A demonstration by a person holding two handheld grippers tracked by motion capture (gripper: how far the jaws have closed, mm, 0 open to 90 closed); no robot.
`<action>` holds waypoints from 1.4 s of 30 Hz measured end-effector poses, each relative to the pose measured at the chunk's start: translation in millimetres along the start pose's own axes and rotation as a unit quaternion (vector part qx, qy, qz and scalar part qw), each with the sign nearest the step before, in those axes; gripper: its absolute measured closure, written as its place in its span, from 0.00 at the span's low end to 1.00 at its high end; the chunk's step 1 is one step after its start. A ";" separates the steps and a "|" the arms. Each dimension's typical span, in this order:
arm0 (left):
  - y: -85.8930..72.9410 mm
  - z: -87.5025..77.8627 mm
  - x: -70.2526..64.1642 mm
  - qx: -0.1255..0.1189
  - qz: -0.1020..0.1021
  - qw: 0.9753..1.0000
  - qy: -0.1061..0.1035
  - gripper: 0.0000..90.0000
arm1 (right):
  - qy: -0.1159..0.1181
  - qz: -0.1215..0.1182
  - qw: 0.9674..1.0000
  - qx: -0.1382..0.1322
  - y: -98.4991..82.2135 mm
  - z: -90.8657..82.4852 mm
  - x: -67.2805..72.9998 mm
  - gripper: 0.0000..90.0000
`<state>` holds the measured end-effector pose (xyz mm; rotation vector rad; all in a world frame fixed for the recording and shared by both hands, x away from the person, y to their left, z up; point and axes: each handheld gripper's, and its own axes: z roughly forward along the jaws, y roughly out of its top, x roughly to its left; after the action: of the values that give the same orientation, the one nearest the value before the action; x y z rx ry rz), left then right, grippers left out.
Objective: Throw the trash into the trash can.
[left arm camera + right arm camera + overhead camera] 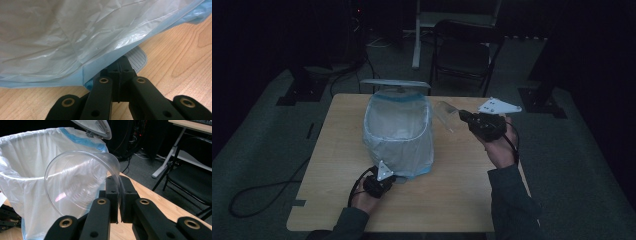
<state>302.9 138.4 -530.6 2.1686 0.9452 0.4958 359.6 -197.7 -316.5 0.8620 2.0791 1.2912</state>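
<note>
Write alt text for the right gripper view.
The right claw pinches the rim of a clear plastic cup, tilted toward an open bin lined with a white bag. Its lid stands raised; a black chair sits beyond the wooden table.

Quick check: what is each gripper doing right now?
Left gripper: shut, pressing the bin's pedal.
Right gripper: shut on the clear plastic cup rim.
</note>
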 end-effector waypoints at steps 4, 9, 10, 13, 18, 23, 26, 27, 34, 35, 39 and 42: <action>0.1 -0.2 0.1 0.001 0.000 1.000 -0.001 1.00 | 0.003 -0.002 1.000 -0.001 3.0 0.7 1.7 0.97; 0.0 -0.1 0.1 0.001 0.000 1.000 -0.001 1.00 | 0.007 -0.003 1.000 -0.004 6.5 0.5 2.7 0.97; 0.0 -0.1 0.1 0.000 0.000 1.000 -0.001 1.00 | 0.007 -0.004 1.000 -0.005 7.1 0.5 2.9 0.97; -0.1 0.0 0.3 0.000 -0.001 1.000 -0.001 1.00 | 0.010 -0.004 1.000 -0.008 8.6 0.9 3.7 0.97; 0.0 0.0 0.3 0.000 0.000 1.000 -0.001 1.00 | 0.016 -0.003 1.000 -0.010 10.4 2.8 5.6 0.97; 0.0 0.1 0.2 -0.001 -0.001 1.000 -0.001 1.00 | 0.021 -0.004 1.000 -0.012 12.2 5.0 7.5 0.97; 0.0 0.0 0.2 0.000 0.000 1.000 -0.001 1.00 | 0.023 -0.004 1.000 -0.012 13.2 6.2 8.6 0.97; 0.0 0.1 0.1 -0.001 -0.001 1.000 0.000 1.00 | 0.026 -0.006 1.000 -0.013 14.5 7.9 9.9 0.97; -0.1 0.1 0.0 -0.001 0.000 1.000 0.000 1.00 | 0.032 -0.005 0.999 -0.017 18.7 10.8 13.7 0.97; 0.0 0.1 0.0 0.000 0.000 1.000 0.000 1.00 | 0.033 -0.007 0.999 -0.017 19.3 10.8 14.2 0.97; -0.1 0.0 -0.1 0.000 0.000 1.000 0.000 1.00 | 0.033 -0.007 0.999 -0.021 21.5 10.0 15.6 0.97; 0.0 0.1 -0.1 -0.001 0.000 1.000 0.000 1.00 | 0.034 -0.009 0.999 -0.024 22.6 9.5 16.4 0.97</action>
<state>302.9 138.3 -530.7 2.1672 0.9452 0.4959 361.2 -172.4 -301.4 0.7885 2.0940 1.3725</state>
